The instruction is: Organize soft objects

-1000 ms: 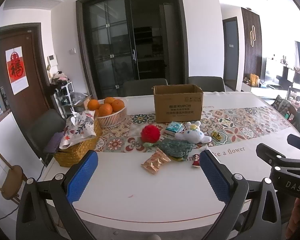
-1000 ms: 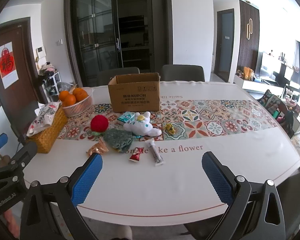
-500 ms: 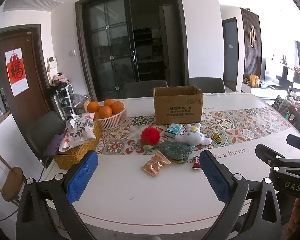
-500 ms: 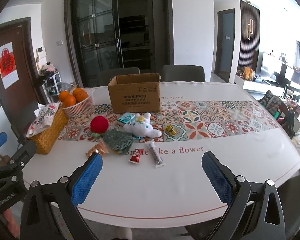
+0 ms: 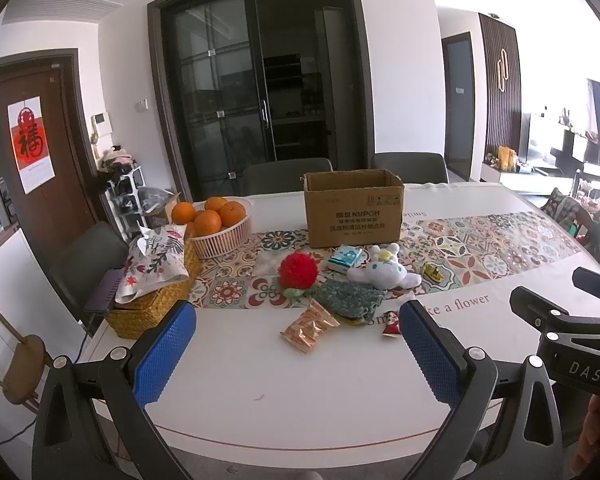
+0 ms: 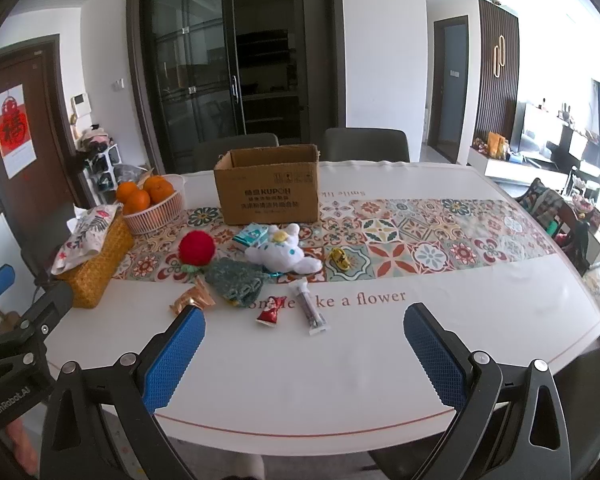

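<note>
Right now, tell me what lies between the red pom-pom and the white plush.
In the right wrist view, a small teal packet lies between the red pom-pom and white plush.

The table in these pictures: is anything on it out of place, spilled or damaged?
Nothing looks spilled or damaged. The odd part is the loose cluster in front of the cardboard box: a red pompom, white plush, green knitted piece and snack packets lie scattered, the knitted piece crumpled and overlapping the table's printed lettering.

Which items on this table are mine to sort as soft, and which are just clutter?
Job: white plush toy, red pompom, green knitted pouch, probably into the cardboard box.
Lying about: oranges, snack packet, tube, wicker basket.
</note>
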Demonstrator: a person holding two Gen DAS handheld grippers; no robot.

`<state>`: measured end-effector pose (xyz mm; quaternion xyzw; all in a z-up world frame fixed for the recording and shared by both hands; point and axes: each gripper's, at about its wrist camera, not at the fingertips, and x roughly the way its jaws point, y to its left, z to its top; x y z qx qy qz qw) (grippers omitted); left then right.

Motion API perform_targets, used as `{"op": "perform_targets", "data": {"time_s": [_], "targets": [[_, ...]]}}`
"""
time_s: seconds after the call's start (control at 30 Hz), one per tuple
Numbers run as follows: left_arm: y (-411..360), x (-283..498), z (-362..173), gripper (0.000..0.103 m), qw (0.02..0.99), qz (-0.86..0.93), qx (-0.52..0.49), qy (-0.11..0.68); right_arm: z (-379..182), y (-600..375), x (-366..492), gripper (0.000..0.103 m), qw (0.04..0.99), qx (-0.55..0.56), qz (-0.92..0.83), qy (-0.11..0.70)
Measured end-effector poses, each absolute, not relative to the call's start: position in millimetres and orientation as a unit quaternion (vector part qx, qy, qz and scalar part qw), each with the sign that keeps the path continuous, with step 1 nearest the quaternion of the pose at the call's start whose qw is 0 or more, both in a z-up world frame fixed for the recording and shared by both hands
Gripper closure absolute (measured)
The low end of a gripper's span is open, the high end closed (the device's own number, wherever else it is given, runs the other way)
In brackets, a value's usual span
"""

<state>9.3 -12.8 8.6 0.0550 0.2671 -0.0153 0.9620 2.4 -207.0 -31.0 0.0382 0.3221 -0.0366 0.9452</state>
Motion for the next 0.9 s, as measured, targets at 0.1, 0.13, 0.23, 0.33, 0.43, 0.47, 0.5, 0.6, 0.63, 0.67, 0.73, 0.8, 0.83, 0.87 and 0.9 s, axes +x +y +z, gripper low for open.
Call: {"op": "perform_targets", "data": {"time_s": [0.1, 0.13, 0.23, 0.33, 0.43, 0.47, 0.5, 0.6, 0.63, 0.67, 0.73, 0.8, 0.83, 0.87, 0.9], "targets": [[-13.0, 9.3, 8.6, 0.000, 0.962, -0.015, 0.055, 0.267, -31.3, -207.0, 2.5, 0.002, 0.946, 0.038, -0.037, 0.321], [-13.2, 9.8, 8.5, 0.000, 0.962, -0.015, 0.055, 0.267, -31.5, -207.0, 2.6, 0.002, 0.945, 0.038, -0.037, 0.322], [-13.0, 9.0, 8.4, 0.000, 0.962, -0.015, 0.055, 0.267, -31.5, -207.3, 2.4, 0.002, 0.945, 0.038, -0.036, 0.322], [-13.0, 8.8, 8.3, 0.000, 0.962, -0.015, 0.055, 0.266, -31.5, -207.4, 2.2, 0.002, 0.945, 0.038, -0.036, 0.322], [-12.9, 9.1, 8.4, 0.000, 0.962, -0.015, 0.055, 0.267, -31.3, -207.7, 2.3, 0.002, 0.945, 0.038, -0.036, 0.321], [-13.2, 10.0, 8.3, 0.000, 0.962, -0.015, 0.055, 0.267, -31.3, -207.6, 2.8, 0.002, 0.945, 0.038, -0.036, 0.322], [-12.9, 9.0, 8.4, 0.000, 0.962, -0.015, 0.055, 0.267, -31.3, -207.6, 2.1, 0.002, 0.945, 0.038, -0.036, 0.322], [-12.9, 9.0, 8.3, 0.000, 0.962, -0.015, 0.055, 0.266, -31.4, -207.1, 2.2, 0.002, 0.945, 0.038, -0.036, 0.321], [-12.8, 9.0, 8.4, 0.000, 0.962, -0.015, 0.055, 0.266, -31.6, -208.6, 2.9, 0.002, 0.945, 0.038, -0.036, 0.321], [-12.9, 9.1, 8.4, 0.000, 0.962, -0.014, 0.056, 0.266, -31.5, -208.6, 2.9, 0.002, 0.945, 0.038, -0.036, 0.322], [-14.0, 8.5, 6.7, 0.000, 0.962, -0.014, 0.057, 0.265, -31.5, -208.8, 3.0, 0.002, 0.945, 0.039, -0.035, 0.322], [-14.1, 8.5, 5.9, 0.000, 0.962, -0.012, 0.058, 0.265, -32.2, -209.0, 3.9, 0.002, 0.945, 0.039, -0.033, 0.323], [-14.0, 8.8, 5.6, 0.000, 0.962, -0.012, 0.058, 0.265, -32.7, -208.8, 4.4, 0.002, 0.945, 0.039, -0.033, 0.323], [-13.8, 8.9, 5.2, 0.000, 0.963, -0.011, 0.058, 0.265, -33.8, -208.3, 5.4, 0.002, 0.945, 0.038, -0.032, 0.323], [-13.8, 8.3, 5.3, 0.000, 0.963, -0.012, 0.058, 0.265, -33.8, -208.3, 5.6, 0.002, 0.945, 0.038, -0.032, 0.323]]}}
